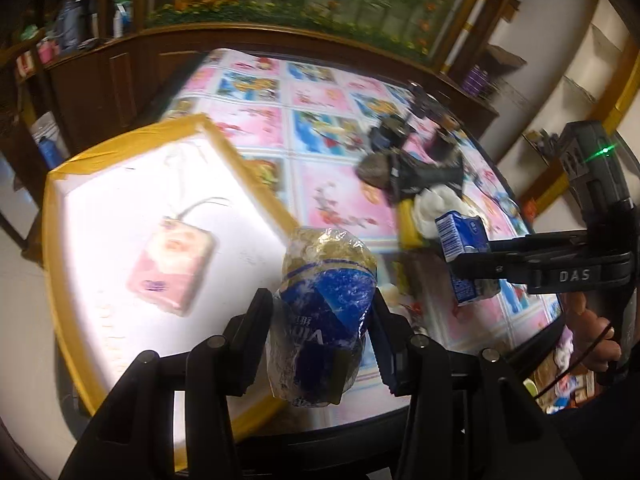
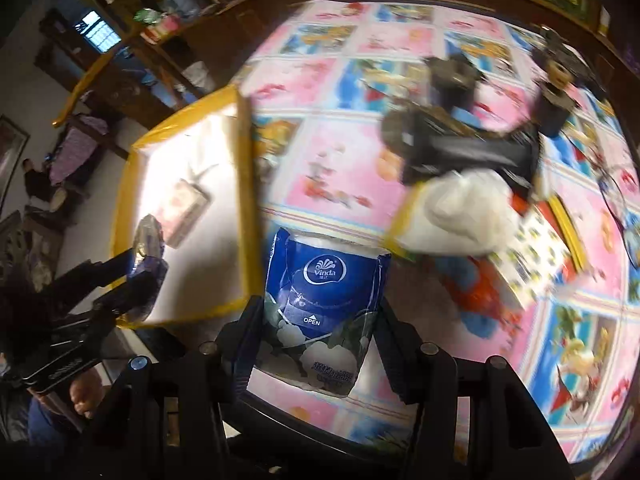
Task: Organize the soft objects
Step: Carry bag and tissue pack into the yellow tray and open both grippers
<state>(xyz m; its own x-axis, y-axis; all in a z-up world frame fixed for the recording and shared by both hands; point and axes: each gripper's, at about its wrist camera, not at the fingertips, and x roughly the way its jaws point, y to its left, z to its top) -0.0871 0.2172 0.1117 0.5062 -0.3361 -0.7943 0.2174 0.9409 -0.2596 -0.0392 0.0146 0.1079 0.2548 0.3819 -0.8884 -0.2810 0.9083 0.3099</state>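
My left gripper [image 1: 320, 296] is shut on a crinkly blue-and-gold wrapped tissue pack [image 1: 328, 264], held above the near corner of a white tray with a yellow taped rim [image 1: 240, 160]. A pink tissue pack [image 1: 170, 264] lies flat inside that tray. My right gripper [image 2: 320, 300] is shut on a blue Vinda tissue pack [image 2: 324, 276], held above the table just right of the tray rim [image 2: 245, 200]. The left wrist view shows the right gripper [image 1: 468, 258] at the right with its blue pack [image 1: 456, 236]. In the right wrist view, the left gripper [image 2: 144, 268] hangs over the tray.
The table wears a pink-and-blue picture cloth [image 2: 332, 160]. A white soft bundle [image 2: 468, 216] lies on a yellow-edged flat thing, with black devices [image 2: 472, 148] behind it. Dark wooden cabinets [image 1: 120, 72] stand beyond the table. A person's hand [image 1: 600, 332] holds the right gripper.
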